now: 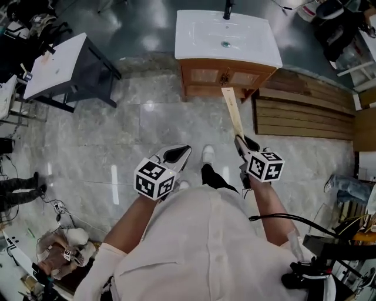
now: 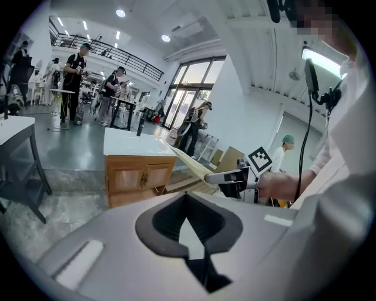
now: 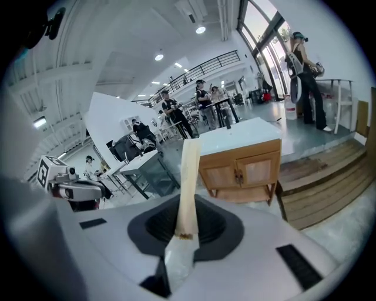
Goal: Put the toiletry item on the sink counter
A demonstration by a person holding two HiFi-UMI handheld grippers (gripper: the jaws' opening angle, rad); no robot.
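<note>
Pinched in the right gripper (image 1: 241, 141), between jaws narrowed to a slim gap and clenched on its lower end: the toiletry item (image 1: 231, 110). Long, flat and pale, a cream strip with a crinkled clear wrapper at the gripped end. Pointed tip-first toward the sink counter (image 1: 258, 47) but short of it, with the far tip seen against the foot of the cabinet (image 1: 205, 75). Not yet on the counter.

Alongside, a little farther back from the sink, the left gripper (image 1: 177, 154). Jaws drawn together to a point, with nothing between them.

At the sink, a glossy white rectangular top with rounded corners. A shallow basin sunk in its middle, a dark faucet (image 1: 227, 8) at the far edge. Underneath, light varnished wood and two small doors side by side.

Underfoot, grey veined floor (image 1: 147, 123) tile, polished enough to catch streaks of ceiling light.

Between the sink and both grippers, a broad stretch of that tile. Right of the sink, brown planks (image 1: 302, 111) laid in rows, close to the cabinet's corner. Left of the sink and well apart from it, a white-topped table (image 1: 56, 67) on dark legs.
</note>
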